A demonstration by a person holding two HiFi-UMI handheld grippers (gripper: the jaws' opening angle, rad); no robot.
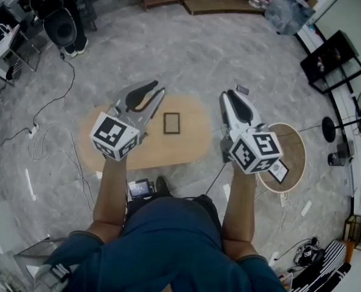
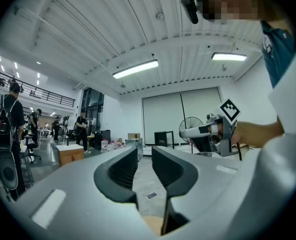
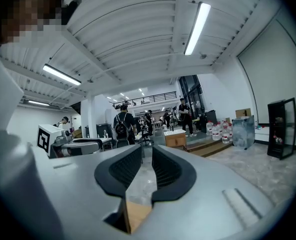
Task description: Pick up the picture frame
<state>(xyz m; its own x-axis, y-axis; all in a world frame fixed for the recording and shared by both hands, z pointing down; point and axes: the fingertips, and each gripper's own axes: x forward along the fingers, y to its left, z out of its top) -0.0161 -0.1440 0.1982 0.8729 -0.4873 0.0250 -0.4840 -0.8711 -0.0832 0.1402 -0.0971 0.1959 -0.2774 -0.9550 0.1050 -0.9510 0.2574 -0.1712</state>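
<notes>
Above, left tongs and right tongs hang slightly parted, seemingly empty; the picture frame lies on the surface, at five o'clock of the left.

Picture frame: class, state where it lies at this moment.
Head view: the picture frame lies flat near the middle of the oval wooden table, between the left tongs and right tongs, nearer the left.

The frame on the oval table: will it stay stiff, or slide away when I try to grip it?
The picture frame looks like a thin, rigid rectangle, so it is probably stiff and light. It lies flat on the smooth wooden table, so it may slide if nudged, and its low edges offer little to pinch. Whether it holds glass cannot be told.
</notes>
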